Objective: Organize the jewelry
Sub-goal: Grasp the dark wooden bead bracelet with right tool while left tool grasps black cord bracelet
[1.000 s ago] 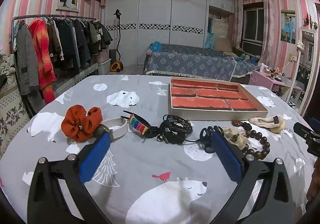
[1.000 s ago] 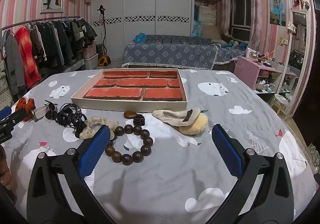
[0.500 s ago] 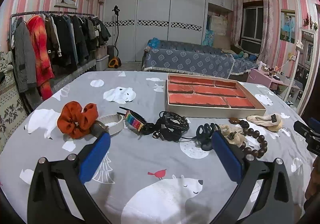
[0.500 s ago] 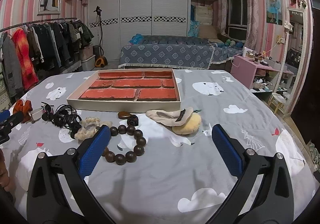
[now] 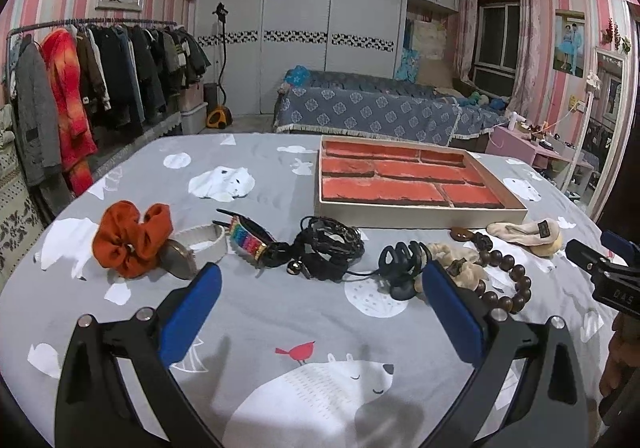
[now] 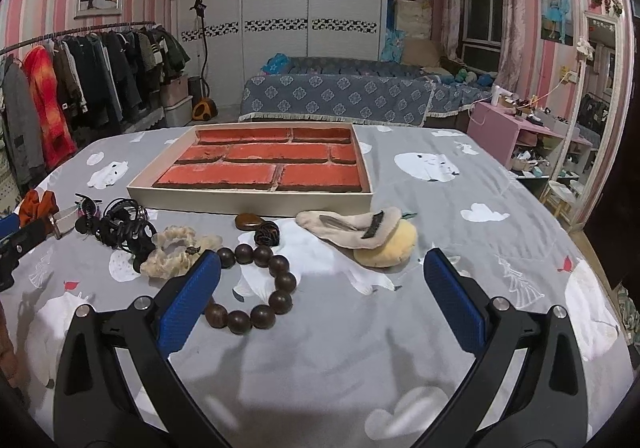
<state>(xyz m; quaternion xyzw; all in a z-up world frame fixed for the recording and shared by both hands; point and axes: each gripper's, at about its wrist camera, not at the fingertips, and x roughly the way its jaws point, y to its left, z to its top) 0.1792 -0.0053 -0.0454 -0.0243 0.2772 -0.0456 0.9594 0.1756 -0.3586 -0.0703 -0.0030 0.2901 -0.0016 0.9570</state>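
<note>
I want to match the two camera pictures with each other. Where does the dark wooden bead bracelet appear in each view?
Left wrist view: the wooden bead bracelet lies at the right, just beyond the right blue finger, beside the cream scrunchie.
Right wrist view: the bracelet lies left of centre, near the left blue finger.
Shared landmark: the shallow box with the brick-pattern lining, on the bedspread behind the bracelet in both views.

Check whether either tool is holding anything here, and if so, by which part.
Nothing is held. The left tool and right tool are both open above the bedspread, with no item between their fingers.
</note>
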